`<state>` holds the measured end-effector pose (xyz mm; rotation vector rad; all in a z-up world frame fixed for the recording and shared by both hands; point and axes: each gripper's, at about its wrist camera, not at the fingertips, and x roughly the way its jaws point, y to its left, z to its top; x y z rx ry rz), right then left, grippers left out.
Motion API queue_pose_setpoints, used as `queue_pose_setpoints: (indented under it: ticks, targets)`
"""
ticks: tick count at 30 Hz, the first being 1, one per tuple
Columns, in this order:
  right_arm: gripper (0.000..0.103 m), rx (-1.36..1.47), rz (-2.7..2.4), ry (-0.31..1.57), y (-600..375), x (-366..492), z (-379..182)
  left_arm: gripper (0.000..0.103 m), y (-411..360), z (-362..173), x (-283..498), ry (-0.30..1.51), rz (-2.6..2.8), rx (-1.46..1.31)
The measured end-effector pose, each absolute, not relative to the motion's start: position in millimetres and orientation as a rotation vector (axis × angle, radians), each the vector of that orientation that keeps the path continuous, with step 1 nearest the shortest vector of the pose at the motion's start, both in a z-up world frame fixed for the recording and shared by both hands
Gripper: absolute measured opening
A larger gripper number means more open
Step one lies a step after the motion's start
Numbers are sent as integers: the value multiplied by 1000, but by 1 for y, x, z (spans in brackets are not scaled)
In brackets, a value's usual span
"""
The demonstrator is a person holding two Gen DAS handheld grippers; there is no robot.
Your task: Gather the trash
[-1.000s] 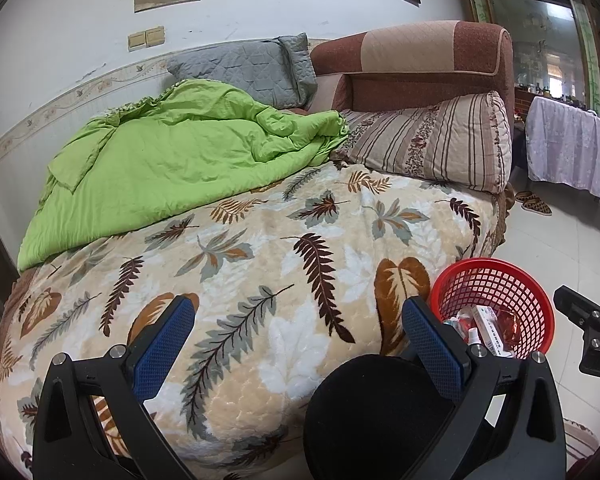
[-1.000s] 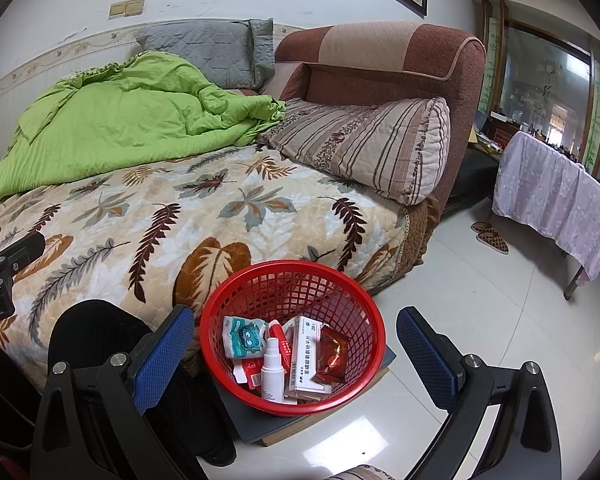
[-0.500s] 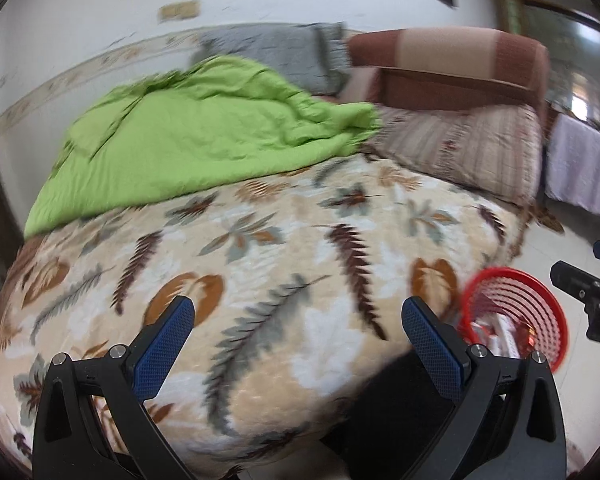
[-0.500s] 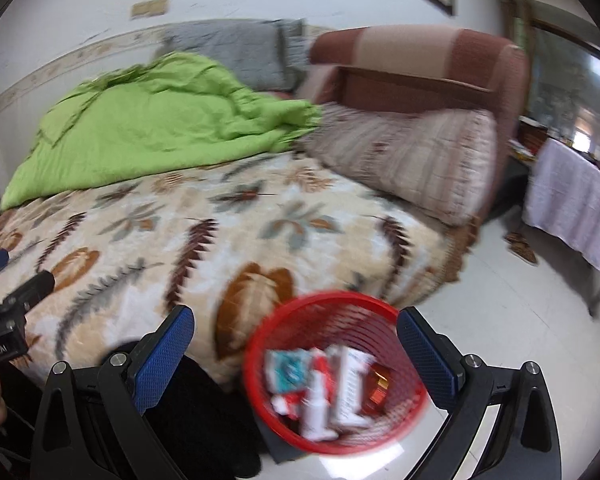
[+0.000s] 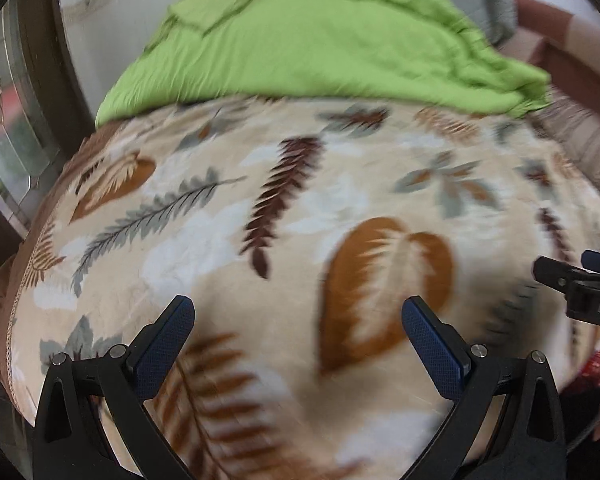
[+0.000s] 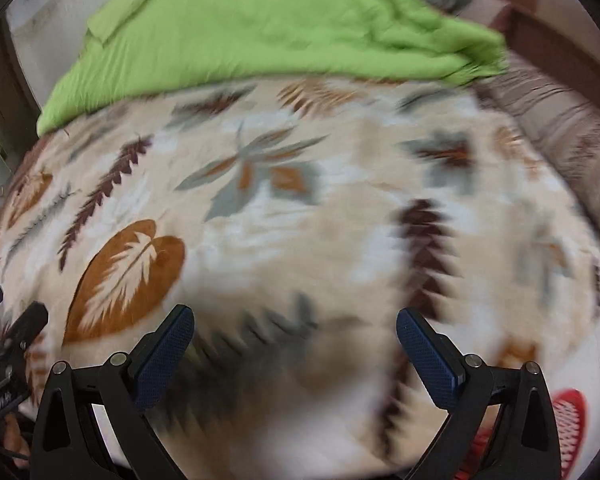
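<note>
My left gripper (image 5: 298,320) is open over the leaf-patterned blanket (image 5: 300,208) of the bed, nothing between its blue pads. My right gripper (image 6: 294,330) is also open and empty above the same blanket (image 6: 300,200). Only a sliver of the red mesh basket (image 6: 568,416) shows at the bottom right of the right wrist view. The trash inside it is hidden. The right gripper's body (image 5: 580,292) pokes into the left wrist view from the right edge. No loose trash shows on the blanket. Both views are motion-blurred.
A crumpled green quilt (image 5: 320,36) covers the far half of the bed. A striped pillow (image 6: 560,120) and brown headboard (image 6: 560,52) lie at the right. A glass door with a dark frame (image 5: 16,112) stands left of the bed.
Both grippers swung left and came in low over the bed. The red basket slid from the middle of the right wrist view to its bottom right corner and left the left wrist view.
</note>
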<state>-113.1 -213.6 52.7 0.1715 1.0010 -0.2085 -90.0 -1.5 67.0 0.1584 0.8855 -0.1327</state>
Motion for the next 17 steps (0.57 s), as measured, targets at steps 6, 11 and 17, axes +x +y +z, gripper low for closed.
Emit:
queue_pose_setpoints:
  ticks: [6, 11, 17]
  targets:
    - [102, 163, -217, 998, -186, -48, 13, 103, 22, 21, -26, 1045, -128, 53]
    - [103, 121, -257, 948, -178, -39, 4, 103, 13, 8, -7, 983, -94, 76]
    - [103, 105, -226, 867, -179, -50, 1, 103, 28, 5, -4, 932, -103, 38]
